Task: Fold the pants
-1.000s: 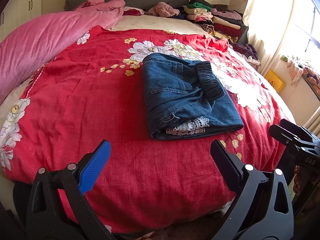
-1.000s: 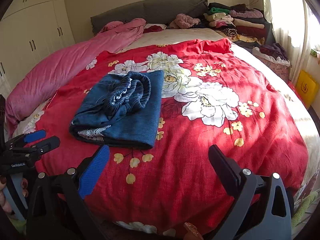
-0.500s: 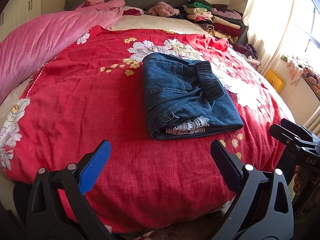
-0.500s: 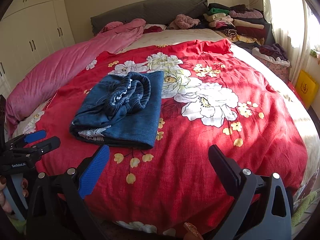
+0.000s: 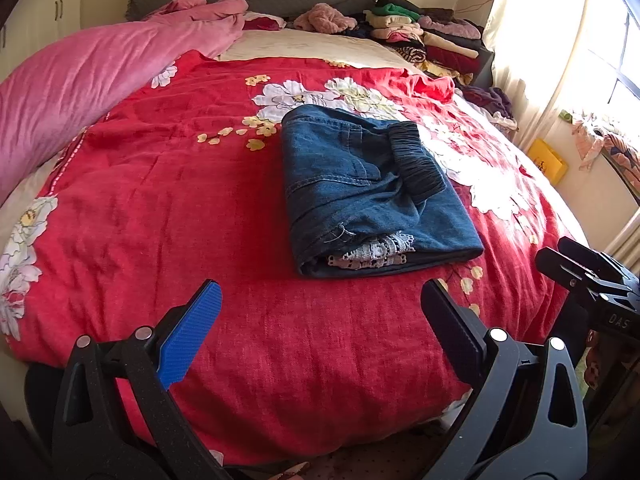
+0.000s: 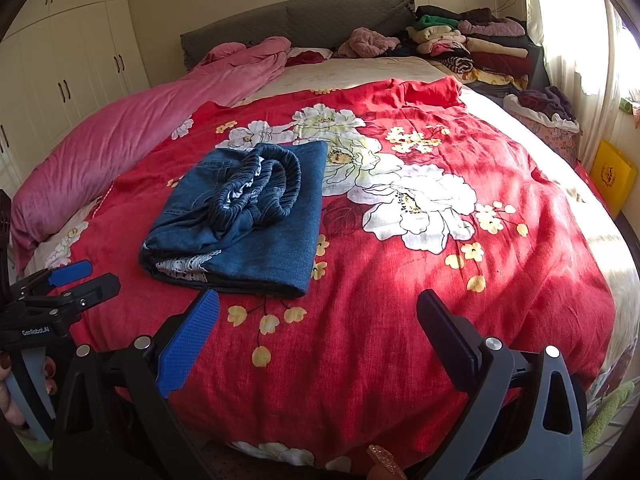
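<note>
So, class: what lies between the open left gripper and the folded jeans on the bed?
Only bare red floral bedspread lies between the left gripper and the folded jeans; the left wrist view shows this plainly.

Both looking up the bed [image 5: 120, 220] from its foot toward the headboard [image 6: 296, 16], set back; left view from the left, right view further right, sharing folded pants [image 5: 368, 196] mid-bed.

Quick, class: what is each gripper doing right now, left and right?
Left gripper: open, holding nothing, short of the folded jeans.
Right gripper: open, holding nothing, over the red bedspread.
</note>
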The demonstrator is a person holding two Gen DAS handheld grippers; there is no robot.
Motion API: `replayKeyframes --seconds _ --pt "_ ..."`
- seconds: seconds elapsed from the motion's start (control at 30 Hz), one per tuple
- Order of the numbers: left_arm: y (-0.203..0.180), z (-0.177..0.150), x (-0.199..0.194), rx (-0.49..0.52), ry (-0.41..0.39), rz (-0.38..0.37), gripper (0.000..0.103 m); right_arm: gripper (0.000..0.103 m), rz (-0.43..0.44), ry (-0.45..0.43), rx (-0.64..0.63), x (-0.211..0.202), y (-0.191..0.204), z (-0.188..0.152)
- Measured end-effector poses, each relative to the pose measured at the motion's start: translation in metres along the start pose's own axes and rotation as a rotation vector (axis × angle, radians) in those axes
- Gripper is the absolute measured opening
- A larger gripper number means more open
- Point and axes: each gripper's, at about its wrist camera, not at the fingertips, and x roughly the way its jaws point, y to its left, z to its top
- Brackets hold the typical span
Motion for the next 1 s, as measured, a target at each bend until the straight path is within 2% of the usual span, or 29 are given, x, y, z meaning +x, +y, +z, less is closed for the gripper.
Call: replayKeyframes --seconds 1.0 --pt "0.0032 -0.0017 0.0005 0.002 0.009 0.014 0.094 0.098 -0.002 0.002 0.0 0.0001 0.0003 -0.0001"
